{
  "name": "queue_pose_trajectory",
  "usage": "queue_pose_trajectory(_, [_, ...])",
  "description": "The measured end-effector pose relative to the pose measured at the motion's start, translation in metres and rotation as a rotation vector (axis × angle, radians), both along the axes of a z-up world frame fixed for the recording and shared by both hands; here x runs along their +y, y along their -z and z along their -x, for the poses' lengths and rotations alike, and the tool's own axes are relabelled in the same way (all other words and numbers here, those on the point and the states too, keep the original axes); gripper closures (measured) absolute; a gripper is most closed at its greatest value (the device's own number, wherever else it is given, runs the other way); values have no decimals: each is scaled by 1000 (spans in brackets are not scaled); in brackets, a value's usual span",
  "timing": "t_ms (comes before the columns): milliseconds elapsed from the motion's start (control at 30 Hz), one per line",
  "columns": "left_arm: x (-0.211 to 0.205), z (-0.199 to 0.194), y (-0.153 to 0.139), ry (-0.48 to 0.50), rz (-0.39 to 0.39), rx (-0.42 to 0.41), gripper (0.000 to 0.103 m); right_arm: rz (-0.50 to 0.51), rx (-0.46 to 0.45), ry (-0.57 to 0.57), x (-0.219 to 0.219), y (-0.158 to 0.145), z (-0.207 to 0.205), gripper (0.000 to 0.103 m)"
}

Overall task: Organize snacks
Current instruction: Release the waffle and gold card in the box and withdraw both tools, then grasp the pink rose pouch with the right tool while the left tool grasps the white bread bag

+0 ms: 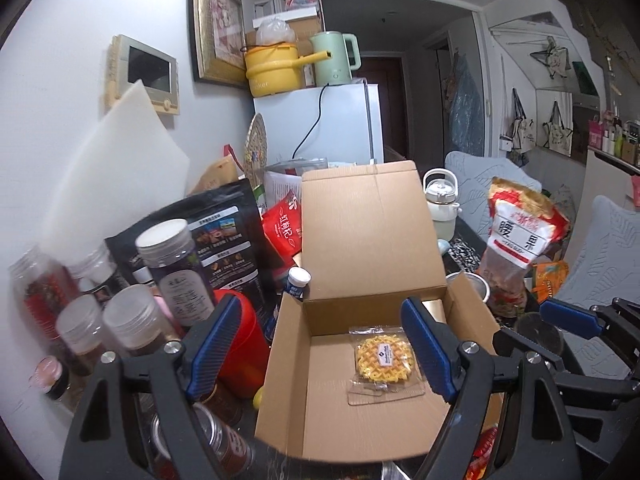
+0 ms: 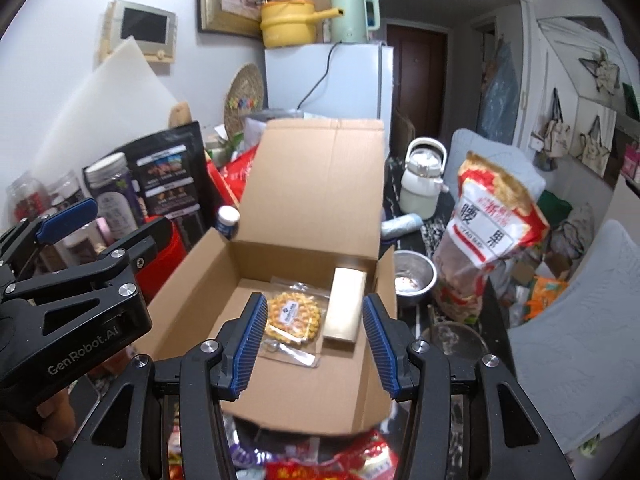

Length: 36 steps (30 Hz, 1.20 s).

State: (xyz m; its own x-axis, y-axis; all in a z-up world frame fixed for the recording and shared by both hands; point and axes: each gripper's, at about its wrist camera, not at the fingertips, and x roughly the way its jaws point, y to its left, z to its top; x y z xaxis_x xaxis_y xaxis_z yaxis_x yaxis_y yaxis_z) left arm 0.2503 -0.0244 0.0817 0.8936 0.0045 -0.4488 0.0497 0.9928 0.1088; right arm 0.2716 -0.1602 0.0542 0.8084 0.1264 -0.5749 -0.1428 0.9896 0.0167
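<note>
— So what's in the cardboard box [image 2: 280,392]?

— Two things on its floor: a wrapped waffle [image 2: 294,316] and, touching its right edge, a gold packet [image 2: 346,304]. The lid stands up at the back.

— And the grippers?

— Both over the box's near edge, the left gripper [image 1: 324,348] and the right gripper [image 2: 316,346] alike spread wide, holding nothing.

— Anything nearby?

— A cashew bag [image 2: 488,236] and a steel bowl [image 2: 414,276] stand just right of the box.
</note>
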Motion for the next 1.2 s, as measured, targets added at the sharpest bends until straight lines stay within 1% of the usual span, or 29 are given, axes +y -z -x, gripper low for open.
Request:
queue_pose_trajectory(167, [1,31,-6,9,-2,-20,21,-5,-37,3,1,-10,32,50])
queue_pose_trajectory(333, [5,61,-7,23,12,-27,21,-4,-57,7,0,-13,61,49])
queue_pose_trajectory(400, [6,72,-6,26,13,-26,21,-5,-63,9,0,-12,72,44])
queue_pose_trajectory(533, [10,95,-3,42,16,-22,20,-10,-77,19,0,-11,97,39])
queue_pose_trajectory(600, [11,102,-2,47,16,-19,20,-13,-82,22,0,-9,110,33])
queue_pose_trajectory(633, [12,107,-1,54,18,-16,19,-16,-83,23,0,-9,114,32])
queue_pose_trajectory(733, [14,123,3,63,19,-15,15,-22,-83,31,0,-6,128,32])
queue_pose_trajectory(900, [17,144,8,77,15,-13,15,-11,-84,44,2,1,150,29])
queue_pose_trajectory(1033, [18,156,13,92,13,2,15,-9,-76,43,4,7,162,29])
queue_pose_trajectory(1200, [23,173,20,108,13,4,15,-36,-52,33,4,18,176,29])
